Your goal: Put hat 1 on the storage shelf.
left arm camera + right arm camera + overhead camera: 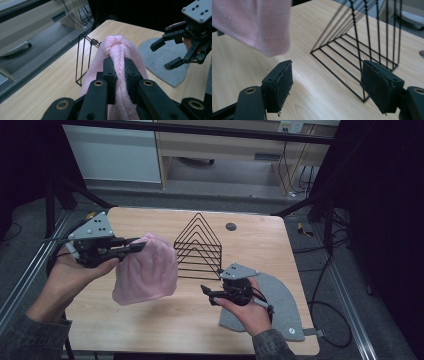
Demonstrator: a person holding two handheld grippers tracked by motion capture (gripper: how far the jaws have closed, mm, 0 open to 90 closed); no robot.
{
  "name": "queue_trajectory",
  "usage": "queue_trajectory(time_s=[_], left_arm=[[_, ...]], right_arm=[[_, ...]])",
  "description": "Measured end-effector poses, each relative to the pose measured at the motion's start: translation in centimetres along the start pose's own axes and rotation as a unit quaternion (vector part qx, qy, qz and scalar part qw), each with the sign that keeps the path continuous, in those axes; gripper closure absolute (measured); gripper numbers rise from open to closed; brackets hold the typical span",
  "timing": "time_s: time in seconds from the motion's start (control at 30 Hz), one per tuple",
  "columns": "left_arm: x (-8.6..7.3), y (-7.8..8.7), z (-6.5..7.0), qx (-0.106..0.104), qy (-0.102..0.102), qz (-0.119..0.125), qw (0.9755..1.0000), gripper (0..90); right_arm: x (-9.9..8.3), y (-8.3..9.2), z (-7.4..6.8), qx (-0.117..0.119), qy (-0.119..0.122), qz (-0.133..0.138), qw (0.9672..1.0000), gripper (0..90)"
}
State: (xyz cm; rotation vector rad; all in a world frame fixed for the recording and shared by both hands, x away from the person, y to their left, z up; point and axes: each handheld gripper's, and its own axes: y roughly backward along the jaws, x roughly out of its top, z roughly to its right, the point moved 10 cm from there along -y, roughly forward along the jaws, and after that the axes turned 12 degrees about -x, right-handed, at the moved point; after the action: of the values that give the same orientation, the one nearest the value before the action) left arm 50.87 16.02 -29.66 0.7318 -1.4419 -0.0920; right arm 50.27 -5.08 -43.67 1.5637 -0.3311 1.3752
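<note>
A pink knitted cloth (145,270) hangs above the left half of the wooden table (165,330). My left gripper (140,245) is shut on its bunched top edge, and in the left gripper view the pink knit (117,47) is pinched between the two pads of the left gripper (119,63). My right gripper (206,292) is held low over the table, right of the cloth, its jaws open with nothing between them. In the right gripper view the cloth's lower hem (257,25) hangs ahead and to the left of the right gripper (325,86). The left gripper view has the right gripper (163,55) open at the right.
A black wire rack (199,247) of triangular dividers stands mid-table, just behind the right gripper; it is also close ahead as the rack (362,50). A grey felt mat (282,305) lies at the front right under the right hand. A round grommet (230,226) sits near the far edge.
</note>
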Motion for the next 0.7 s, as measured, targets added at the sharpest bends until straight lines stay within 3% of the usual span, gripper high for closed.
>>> queue_trajectory(time_s=[0.3,0.43,0.7], left_arm=[[3.1,-0.6,0.0,-0.015,-0.005,0.017,0.9997,82.0],[4.4,-1.3,-0.3,-0.017,-0.011,0.017,0.9997,82.0],[6.4,-2.2,-0.1,-0.019,-0.022,0.021,0.9994,82.0]], right_arm=[[3.9,0.1,-1.8,0.034,0.025,0.014,0.999,30.1],[5.5,0.4,-1.9,0.043,0.025,0.023,0.9985,31.8],[6.9,0.6,-1.3,0.041,0.032,0.024,0.9983,31.7]])
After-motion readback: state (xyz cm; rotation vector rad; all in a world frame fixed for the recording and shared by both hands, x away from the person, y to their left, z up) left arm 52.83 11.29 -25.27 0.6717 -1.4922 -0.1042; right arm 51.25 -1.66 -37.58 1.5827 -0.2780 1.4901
